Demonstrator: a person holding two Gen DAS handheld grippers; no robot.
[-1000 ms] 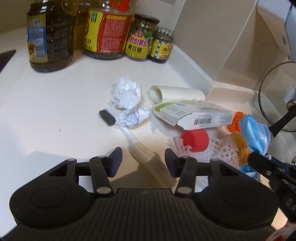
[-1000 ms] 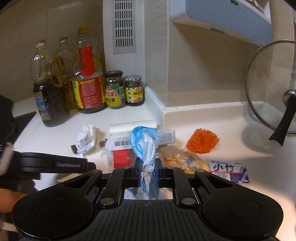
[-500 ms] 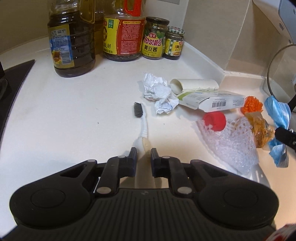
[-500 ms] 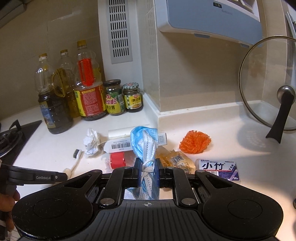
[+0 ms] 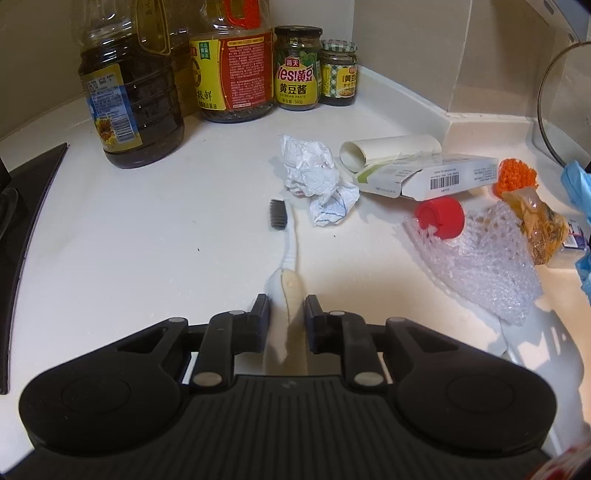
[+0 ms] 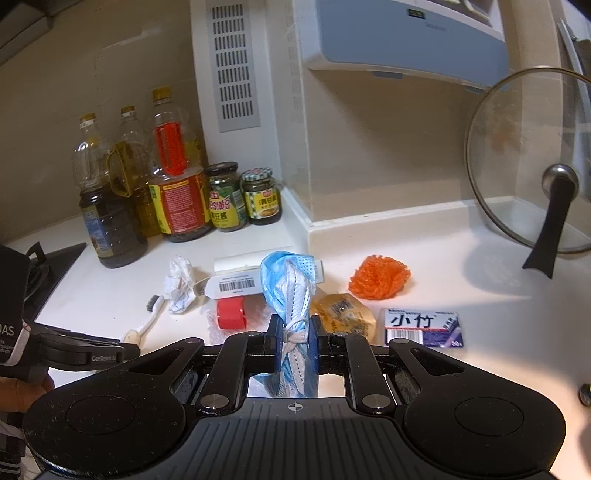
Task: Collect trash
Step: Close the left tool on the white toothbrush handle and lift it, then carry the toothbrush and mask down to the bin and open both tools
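Observation:
My left gripper [image 5: 286,306] is shut on the handle of a white toothbrush [image 5: 288,251] whose dark bristle head points away over the white counter [image 5: 147,240]. The toothbrush also shows in the right wrist view [image 6: 146,319]. My right gripper [image 6: 293,328] is shut on a crumpled blue face mask [image 6: 290,284] and holds it above the counter. More trash lies ahead: crumpled tissue [image 5: 317,177], a cardboard tube [image 5: 388,149], an open white box [image 5: 436,177], a red cap [image 5: 441,219], bubble wrap [image 5: 480,266], a yellowish wrapper [image 5: 539,225], an orange mesh ball [image 6: 378,277] and a small blue packet [image 6: 423,326].
Oil bottles [image 5: 129,96] and sauce jars [image 5: 297,70] stand along the back wall. A black stove edge [image 5: 26,206] is at the left. A glass pot lid [image 6: 532,162] leans at the right. A range hood [image 6: 406,33] hangs above.
My left gripper closed on the toothbrush handle, which now points straight ahead, and drew back a little. My right gripper kept hold of the mask and rose slightly.

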